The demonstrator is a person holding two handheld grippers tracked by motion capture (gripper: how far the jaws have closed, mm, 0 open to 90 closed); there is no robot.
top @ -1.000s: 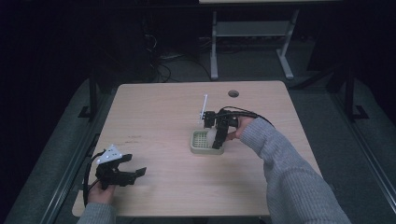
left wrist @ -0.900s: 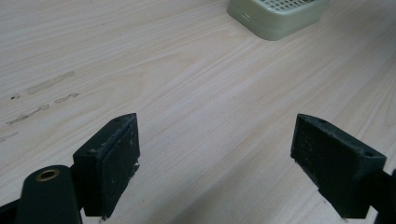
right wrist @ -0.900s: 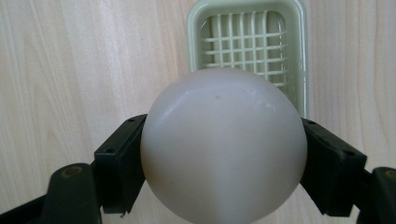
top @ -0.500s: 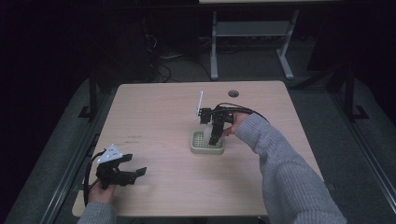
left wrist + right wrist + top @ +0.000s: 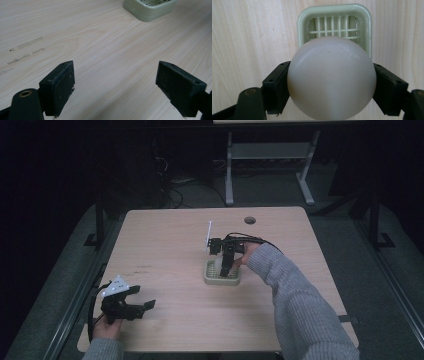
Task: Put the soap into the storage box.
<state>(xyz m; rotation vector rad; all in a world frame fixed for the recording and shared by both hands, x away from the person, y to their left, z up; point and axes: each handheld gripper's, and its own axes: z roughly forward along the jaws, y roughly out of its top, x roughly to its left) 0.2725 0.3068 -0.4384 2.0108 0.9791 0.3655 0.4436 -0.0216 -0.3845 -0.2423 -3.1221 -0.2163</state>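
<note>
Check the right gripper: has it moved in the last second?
Yes. The right gripper, shut on the white ball, has shifted slightly toward the person and lower, now directly over the green basket, which stayed put.

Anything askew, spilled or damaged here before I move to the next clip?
Nothing stands out. The right gripper holds a white ball above the green basket, which sits flat on the table. The left gripper is open over bare wood. The only marks are a few faint scuffs on the tabletop.
</note>
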